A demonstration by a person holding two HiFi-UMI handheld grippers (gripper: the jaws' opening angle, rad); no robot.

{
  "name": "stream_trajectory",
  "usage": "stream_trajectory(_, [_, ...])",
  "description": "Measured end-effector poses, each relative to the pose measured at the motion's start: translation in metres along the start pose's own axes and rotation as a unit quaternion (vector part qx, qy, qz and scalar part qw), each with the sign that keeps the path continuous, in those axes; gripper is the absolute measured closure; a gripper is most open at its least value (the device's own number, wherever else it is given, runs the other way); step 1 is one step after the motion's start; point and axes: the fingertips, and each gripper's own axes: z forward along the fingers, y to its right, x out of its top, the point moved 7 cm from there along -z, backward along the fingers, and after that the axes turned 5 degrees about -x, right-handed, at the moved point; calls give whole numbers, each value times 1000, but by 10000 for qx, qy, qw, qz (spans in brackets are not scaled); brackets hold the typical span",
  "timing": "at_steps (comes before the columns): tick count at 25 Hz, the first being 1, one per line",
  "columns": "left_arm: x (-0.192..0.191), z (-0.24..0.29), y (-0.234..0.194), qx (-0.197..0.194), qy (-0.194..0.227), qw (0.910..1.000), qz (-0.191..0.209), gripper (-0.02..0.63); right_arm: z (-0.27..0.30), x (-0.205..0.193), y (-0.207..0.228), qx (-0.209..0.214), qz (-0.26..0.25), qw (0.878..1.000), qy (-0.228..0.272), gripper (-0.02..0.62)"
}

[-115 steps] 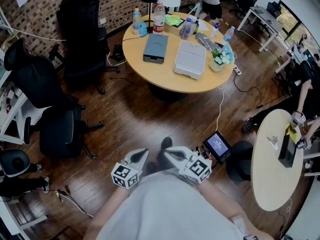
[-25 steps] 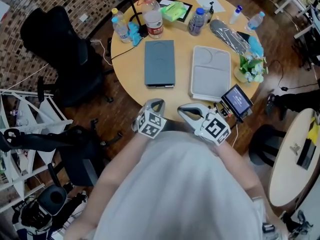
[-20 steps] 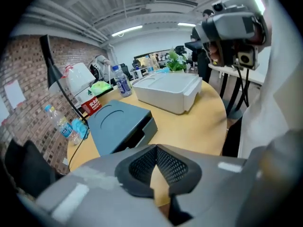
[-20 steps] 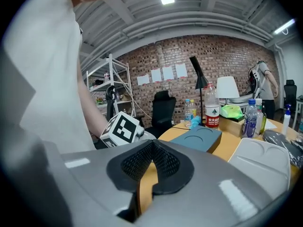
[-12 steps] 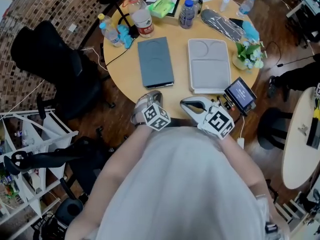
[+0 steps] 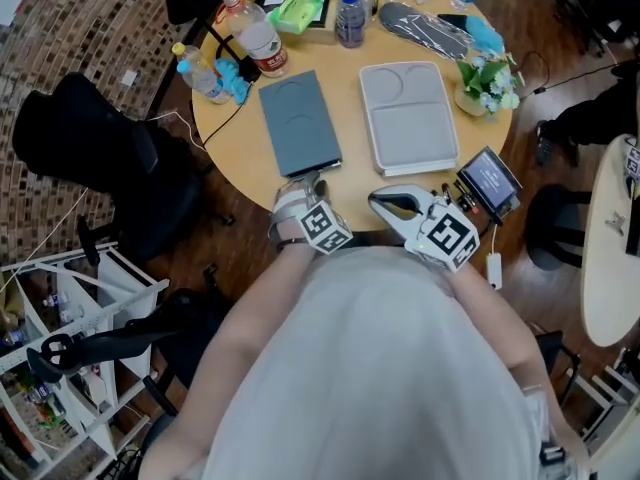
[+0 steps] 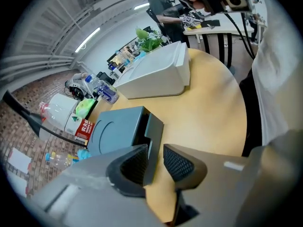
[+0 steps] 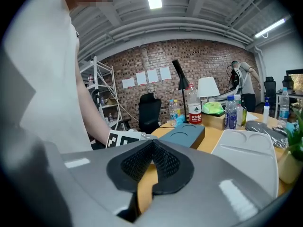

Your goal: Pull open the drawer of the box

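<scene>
The flat slate-blue box (image 6: 298, 123) lies upper centre of the head view on the wooden tabletop (image 6: 350, 183). The left hand-held gripper (image 7: 155, 157) is opening, with the drawer front (image 7: 152, 129) between its jaws. A shallow bite may slip or drag the unbraced box. The right hand-held gripper (image 8: 151, 151) is closed and empty.

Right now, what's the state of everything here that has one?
box: lying flat.
drawer: shut or barely out; front edge between the left jaws, not gripped.
left gripper: jaws opening around the drawer front.
right gripper: shut, empty.
white case: closed.
bottle: upright, capped.
</scene>
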Motion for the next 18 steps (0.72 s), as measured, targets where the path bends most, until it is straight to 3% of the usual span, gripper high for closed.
stream_trajectory(8, [1, 18, -2, 155, -327, 9973, 636, 502, -18, 2, 0, -317, 120, 9991, -238, 595])
stream_trajectory(18, [-4, 23, 0, 56, -462, 9963, 722, 499, -23, 2, -3, -329, -25, 9994, -85, 595])
